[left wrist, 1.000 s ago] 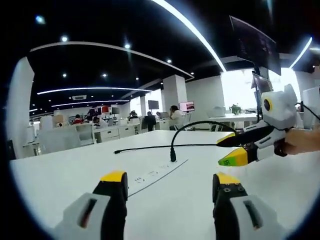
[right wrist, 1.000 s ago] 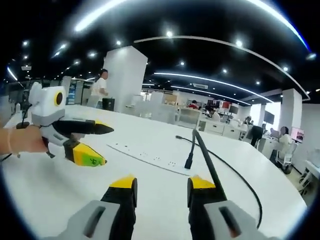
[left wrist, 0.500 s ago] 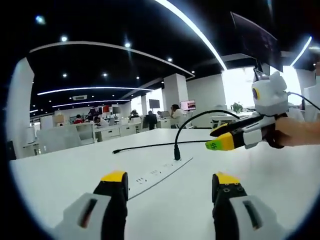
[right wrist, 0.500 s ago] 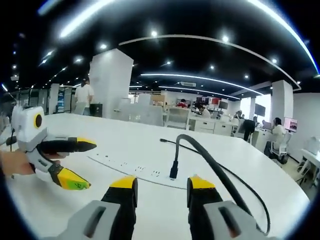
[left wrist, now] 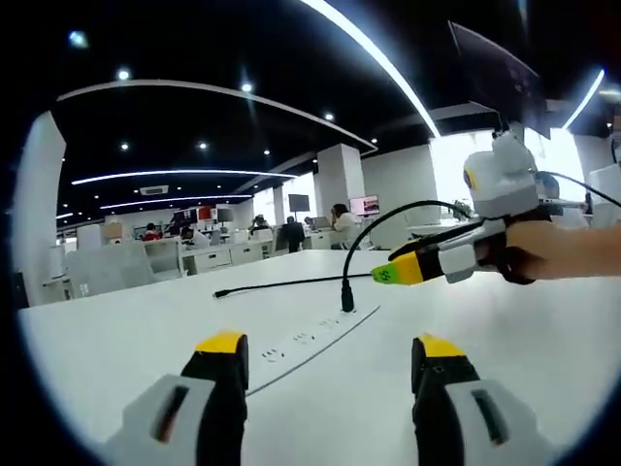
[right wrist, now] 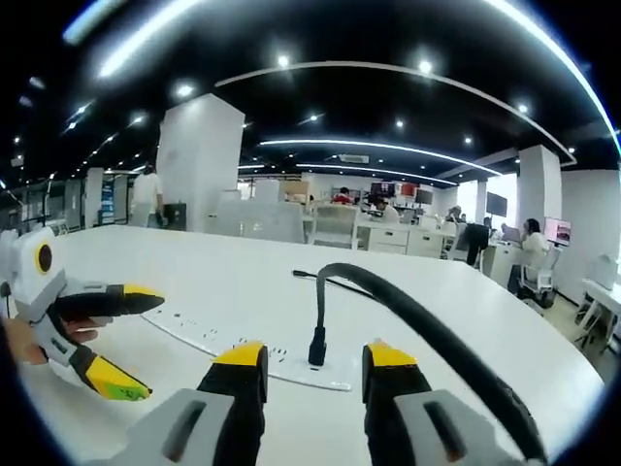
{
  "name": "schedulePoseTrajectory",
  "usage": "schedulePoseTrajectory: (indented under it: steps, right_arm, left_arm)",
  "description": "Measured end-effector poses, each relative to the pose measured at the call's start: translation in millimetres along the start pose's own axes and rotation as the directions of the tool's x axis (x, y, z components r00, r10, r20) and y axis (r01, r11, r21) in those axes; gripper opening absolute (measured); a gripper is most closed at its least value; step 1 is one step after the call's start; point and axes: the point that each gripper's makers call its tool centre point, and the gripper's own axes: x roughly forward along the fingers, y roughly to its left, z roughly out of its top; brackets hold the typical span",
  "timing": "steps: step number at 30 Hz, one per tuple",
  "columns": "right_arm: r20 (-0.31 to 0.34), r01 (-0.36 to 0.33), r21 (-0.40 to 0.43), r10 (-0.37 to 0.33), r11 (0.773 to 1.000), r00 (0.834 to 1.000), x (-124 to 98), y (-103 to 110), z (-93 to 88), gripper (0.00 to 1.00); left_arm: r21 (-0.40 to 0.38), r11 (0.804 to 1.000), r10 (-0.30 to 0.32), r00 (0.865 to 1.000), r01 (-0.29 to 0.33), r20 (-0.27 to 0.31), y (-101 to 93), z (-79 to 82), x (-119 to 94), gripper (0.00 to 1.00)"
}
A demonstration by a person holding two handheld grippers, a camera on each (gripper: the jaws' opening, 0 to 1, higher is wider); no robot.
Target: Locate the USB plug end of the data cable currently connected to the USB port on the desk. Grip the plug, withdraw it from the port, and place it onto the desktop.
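Note:
A black USB plug (left wrist: 346,299) stands upright in the white port strip (left wrist: 309,339) set into the desk. Its black cable (left wrist: 403,210) arcs up and off to the right. In the right gripper view the plug (right wrist: 316,347) sits just beyond and between my right gripper (right wrist: 313,357) fingertips, which are open with nothing held. The cable (right wrist: 417,316) sweeps over the right jaw. From the right of the left gripper view, the right gripper (left wrist: 390,266) reaches to just short of the plug. My left gripper (left wrist: 330,349) is open, low over the desk, short of the strip.
A second thin black cable end (left wrist: 219,292) lies on the white desktop (left wrist: 116,340) beyond the strip. A hand (left wrist: 543,254) holds the right gripper. The left gripper (right wrist: 134,342) hangs open at the left of the right gripper view. Office desks and people stand far behind.
My right gripper has moved in toward the plug, which now sits close between its jaws. The left gripper has hardly moved. The plug still stands in the strip.

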Motion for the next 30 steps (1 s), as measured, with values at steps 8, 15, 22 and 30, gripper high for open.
schedulePoseTrajectory:
  steps: [8,15,22,30]
  right_arm:
    - [0.006,0.005,0.028,-0.005,1.0,1.0,18,-3,1.5,0.4]
    - [0.042,0.013,0.031,-0.015,0.999,0.999,24,-3,10.4,0.39]
    - [0.13,0.003,0.065,-0.012,0.998,0.991,30,5,26.7,0.39]
    - [0.165,0.022,0.093,-0.037,0.995,0.986,28,-1,34.9,0.37]
  left_arm:
    - [-0.021,1.0,-0.015,1.0,0.016,0.025,0.0,-2.1,6,0.68]
    - [-0.037,0.999,-0.036,0.998,0.038,0.049,-0.6,-0.1,12,0.68]
    - [-0.047,0.998,-0.039,0.998,0.042,0.056,-0.4,-1.4,8,0.68]
    - [-0.035,0.999,-0.035,0.998,0.037,0.058,-3.8,-0.7,6,0.68]
